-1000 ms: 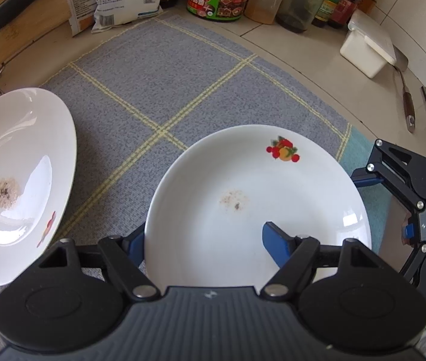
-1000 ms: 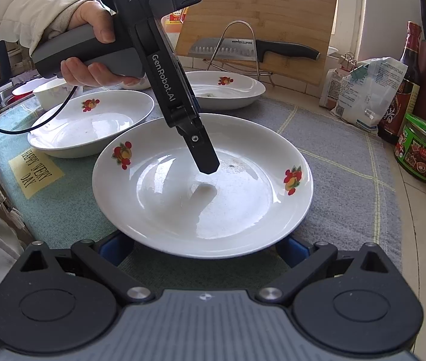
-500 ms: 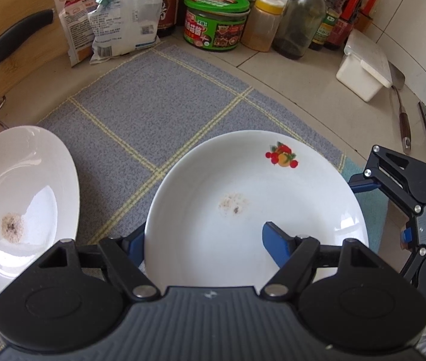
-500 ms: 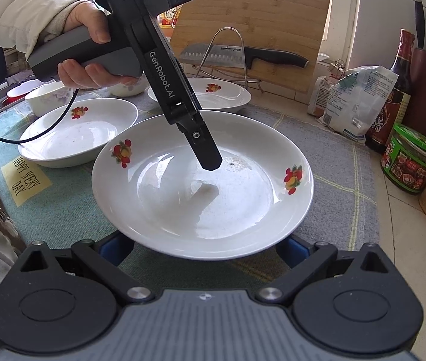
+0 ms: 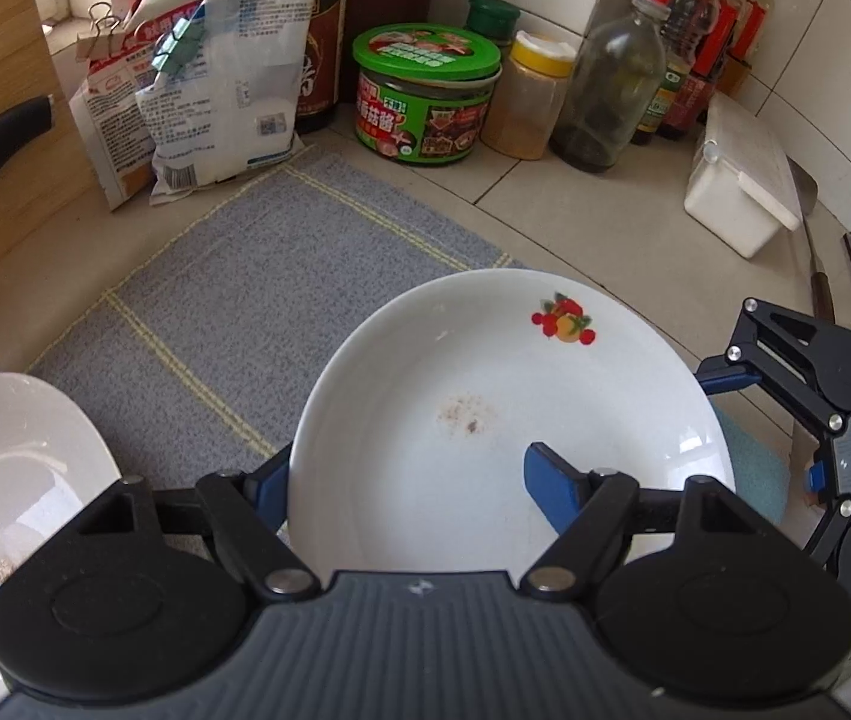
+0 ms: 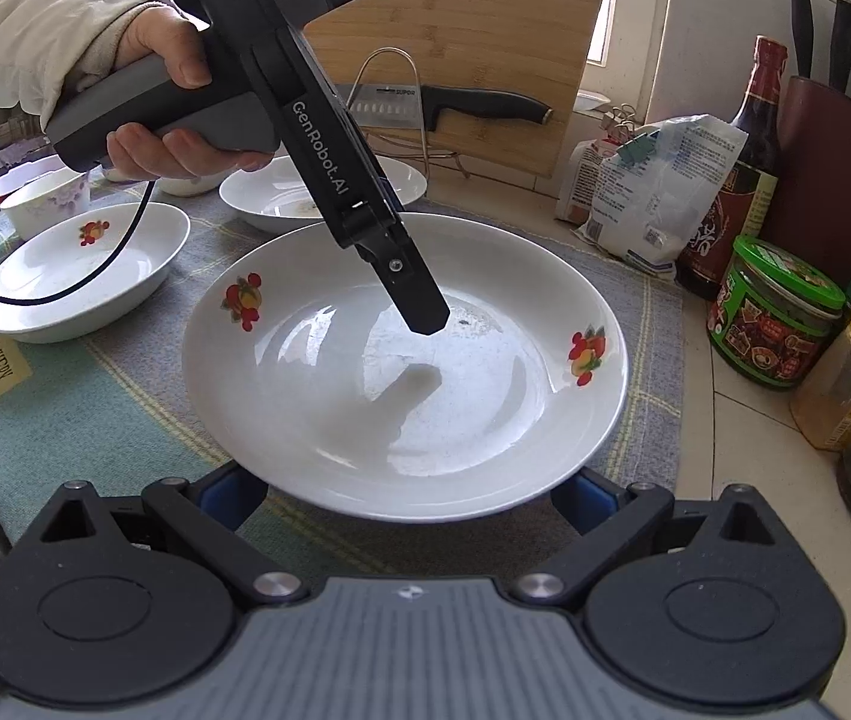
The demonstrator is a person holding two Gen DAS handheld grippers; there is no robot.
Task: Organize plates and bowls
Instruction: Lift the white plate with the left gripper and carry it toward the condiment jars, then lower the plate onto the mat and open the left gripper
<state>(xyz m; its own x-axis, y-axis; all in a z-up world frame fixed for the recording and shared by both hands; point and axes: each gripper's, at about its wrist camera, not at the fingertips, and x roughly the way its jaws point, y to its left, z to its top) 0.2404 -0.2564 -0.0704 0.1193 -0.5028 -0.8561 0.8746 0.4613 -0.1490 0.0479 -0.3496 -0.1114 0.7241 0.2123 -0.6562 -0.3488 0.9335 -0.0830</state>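
A white plate with fruit prints (image 5: 485, 396) (image 6: 401, 372) is held above the grey mat. My left gripper (image 5: 407, 480) is shut on its rim, one finger inside the plate and one beneath; it also shows in the right wrist view (image 6: 419, 312). My right gripper (image 6: 407, 492) is wide open, its blue fingertips under the plate's near rim; it shows at the right in the left wrist view (image 5: 785, 396). A second white plate (image 5: 11, 480) (image 6: 317, 192) with crumbs lies on the mat. A third plate (image 6: 83, 270) and a small bowl (image 6: 47, 204) stand at the left.
Grey checked mat (image 5: 233, 300). Green-lidded jar (image 5: 425, 96), yellow-lidded jar (image 5: 527, 96), bottles and flour bags (image 5: 209, 78) line the back. White box (image 5: 737, 192) at right. Cutting board and knife on a rack (image 6: 455, 102) behind the plates.
The held plate has risen and moved toward the jars and bottles, away from the second plate. Both grippers moved with it; the grip is unchanged.
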